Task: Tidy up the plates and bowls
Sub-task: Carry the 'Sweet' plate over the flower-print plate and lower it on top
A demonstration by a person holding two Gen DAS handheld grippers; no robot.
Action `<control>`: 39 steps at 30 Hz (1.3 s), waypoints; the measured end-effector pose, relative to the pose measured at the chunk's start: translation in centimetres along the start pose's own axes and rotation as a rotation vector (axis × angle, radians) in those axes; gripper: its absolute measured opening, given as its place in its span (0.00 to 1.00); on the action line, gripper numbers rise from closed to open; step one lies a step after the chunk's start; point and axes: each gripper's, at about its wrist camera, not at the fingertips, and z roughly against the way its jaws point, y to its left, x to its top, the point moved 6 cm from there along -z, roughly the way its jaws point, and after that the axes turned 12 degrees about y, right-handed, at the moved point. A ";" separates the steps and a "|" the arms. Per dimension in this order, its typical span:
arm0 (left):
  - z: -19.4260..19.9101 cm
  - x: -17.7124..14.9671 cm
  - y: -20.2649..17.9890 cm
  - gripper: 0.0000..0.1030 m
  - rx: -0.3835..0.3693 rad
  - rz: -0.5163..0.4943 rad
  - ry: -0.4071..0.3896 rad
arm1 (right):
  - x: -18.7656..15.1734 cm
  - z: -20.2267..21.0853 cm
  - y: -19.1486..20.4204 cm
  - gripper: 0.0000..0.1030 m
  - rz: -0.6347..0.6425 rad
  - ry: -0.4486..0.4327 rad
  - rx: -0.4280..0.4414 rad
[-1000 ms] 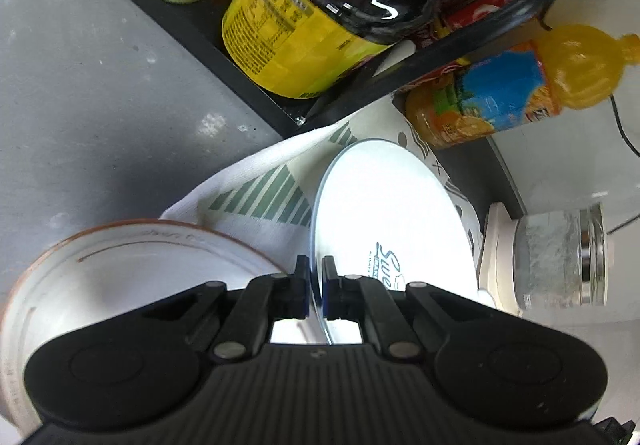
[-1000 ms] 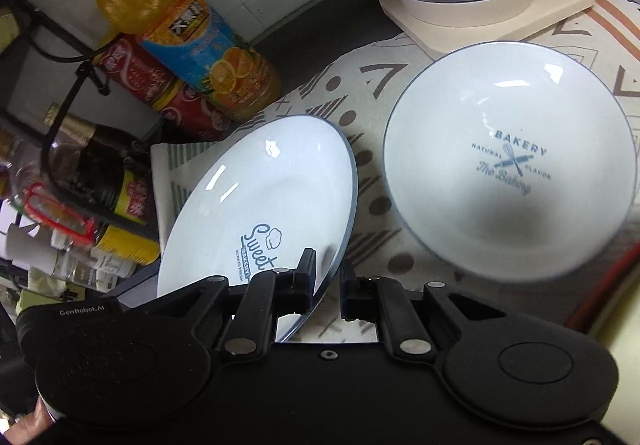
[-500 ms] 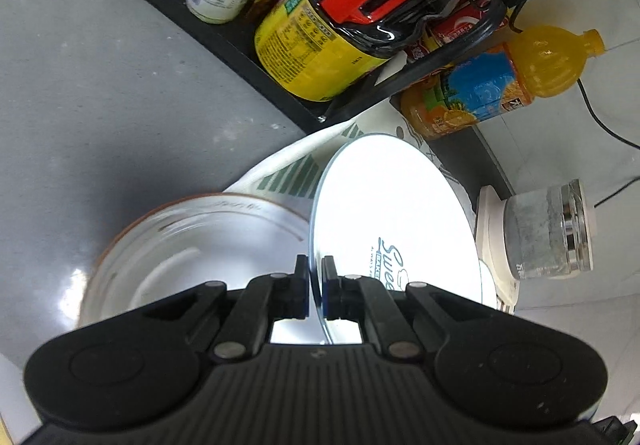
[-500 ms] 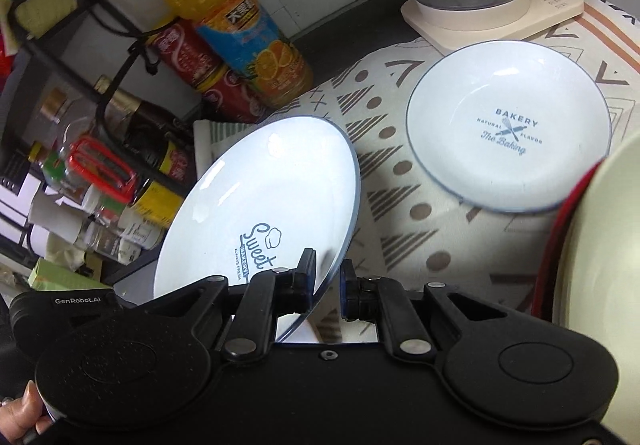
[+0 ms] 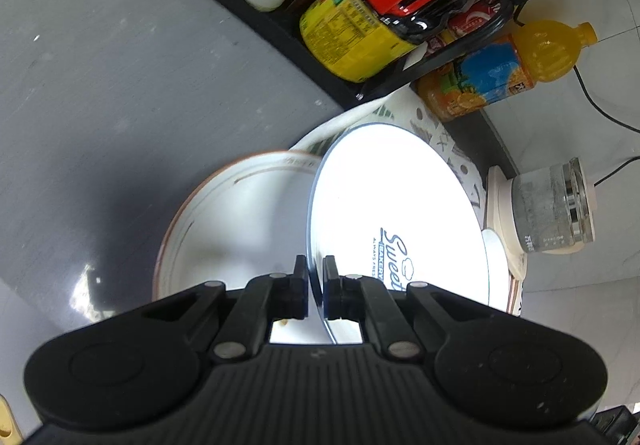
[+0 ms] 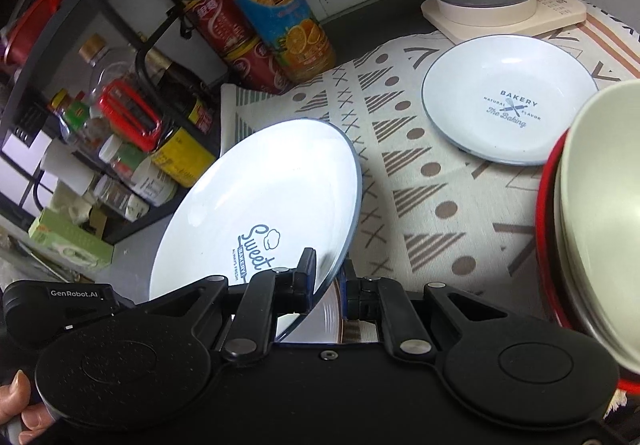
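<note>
Right now both of your grippers are clamped on the same white plate with the blue "Sweet" print (image 6: 256, 205). Your left gripper (image 5: 316, 285) has its jaws nearly together, pinching the plate's thin rim edge-on, so the plate rises tilted from between the fingers and leans off to the right of that view. Your right gripper (image 6: 326, 277) grips the rim on the other side, its jaws a little wider apart, with the plate slanting up and away to the left of its fingers. The plate is off the patterned cloth (image 6: 420, 197), held tilted between the two tools.

Just below it sits a white bowl with a brown rim (image 5: 224, 229), partly covered by the held plate in the left view; whether the two touch you cannot tell. A second white plate marked "Bakery" (image 6: 508, 101) lies flat on the cloth, well apart from your right gripper, near the kettle base (image 6: 504, 13). A stack of pale bowls with a red rim (image 6: 592, 213) fills the right edge.
</note>
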 end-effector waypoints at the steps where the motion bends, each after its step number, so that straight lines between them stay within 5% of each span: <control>1: 0.0 -0.3 0.3 0.04 0.001 0.004 0.004 | -0.2 0.1 0.0 0.11 0.005 0.001 -0.003; 29: -0.3 -3.8 5.0 0.07 0.025 0.075 0.042 | -3.0 -0.4 1.6 0.10 0.132 0.062 -0.073; 39: 0.0 -3.1 4.7 0.07 0.091 0.032 0.031 | -3.2 -1.0 1.4 0.09 0.106 0.084 -0.078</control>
